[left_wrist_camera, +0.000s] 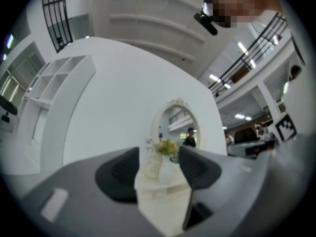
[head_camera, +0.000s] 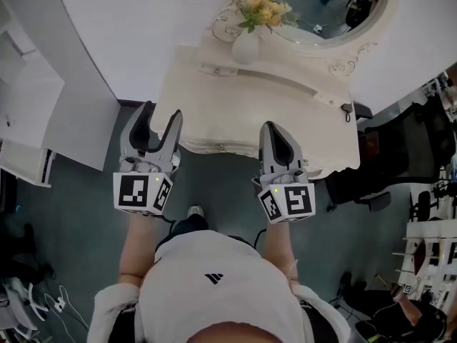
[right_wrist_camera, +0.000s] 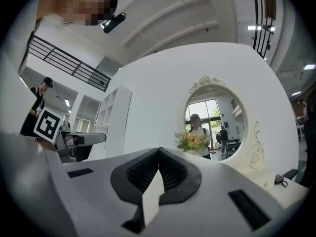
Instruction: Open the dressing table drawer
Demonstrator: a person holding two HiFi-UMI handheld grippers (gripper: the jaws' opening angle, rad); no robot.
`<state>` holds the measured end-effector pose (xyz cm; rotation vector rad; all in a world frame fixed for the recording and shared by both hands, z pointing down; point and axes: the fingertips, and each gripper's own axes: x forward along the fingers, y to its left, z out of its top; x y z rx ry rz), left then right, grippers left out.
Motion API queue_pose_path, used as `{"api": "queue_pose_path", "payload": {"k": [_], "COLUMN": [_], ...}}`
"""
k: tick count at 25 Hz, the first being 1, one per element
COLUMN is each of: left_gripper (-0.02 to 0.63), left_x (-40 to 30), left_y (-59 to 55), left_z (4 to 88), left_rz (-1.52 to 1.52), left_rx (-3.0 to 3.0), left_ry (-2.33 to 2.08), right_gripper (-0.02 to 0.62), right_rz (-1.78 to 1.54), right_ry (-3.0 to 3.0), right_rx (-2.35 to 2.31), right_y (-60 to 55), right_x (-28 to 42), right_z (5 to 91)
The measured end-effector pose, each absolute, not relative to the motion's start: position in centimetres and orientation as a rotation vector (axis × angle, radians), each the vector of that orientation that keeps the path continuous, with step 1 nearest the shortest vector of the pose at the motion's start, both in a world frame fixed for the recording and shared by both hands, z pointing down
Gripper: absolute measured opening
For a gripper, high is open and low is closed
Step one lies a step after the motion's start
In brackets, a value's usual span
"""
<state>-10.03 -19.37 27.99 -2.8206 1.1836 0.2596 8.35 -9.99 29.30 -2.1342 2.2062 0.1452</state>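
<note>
A cream dressing table (head_camera: 285,113) stands against the white wall, with an oval mirror (head_camera: 335,13) and a white vase of yellow flowers (head_camera: 246,45) on top. A small knob (head_camera: 220,147) shows on its carved front edge, where the drawer front (left_wrist_camera: 160,194) is. My left gripper (head_camera: 160,116) is open and empty, its tips level with the table's left front corner; the left gripper view frames the vase (left_wrist_camera: 165,169) between the fingers. My right gripper (head_camera: 271,128) is shut on nothing, with its tips over the table's front edge, right of the knob. In the right gripper view the pads (right_wrist_camera: 170,172) meet at the tip.
A white shelf unit (head_camera: 25,127) stands at the left. A black office chair (head_camera: 393,156) sits right of the table. A small black object (head_camera: 347,108) lies on the tabletop's right end. Cables (head_camera: 50,306) trail on the grey floor at lower left.
</note>
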Motion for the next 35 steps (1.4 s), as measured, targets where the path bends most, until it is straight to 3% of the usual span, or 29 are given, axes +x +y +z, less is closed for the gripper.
{"api": "queue_pose_path", "payload": {"k": [16,35], "left_gripper": [0.259,0.259], "left_x": [-8.0,2.1], "left_y": [-26.2,-33.4], "left_z": [31.9,38.5], "left_rz": [0.161,-0.013], "left_rx": [-2.916,-2.984], "left_ry": [1.11,1.265], "right_gripper": [-0.006,-0.006], "right_rz": [0.111,0.072], "right_ry": [2.16,2.271], "right_rx": [-2.25,-2.136], "right_y": [-14.4,-22.3], "right_x": [8.6,17.3], "right_z": [30.6,31.6]}}
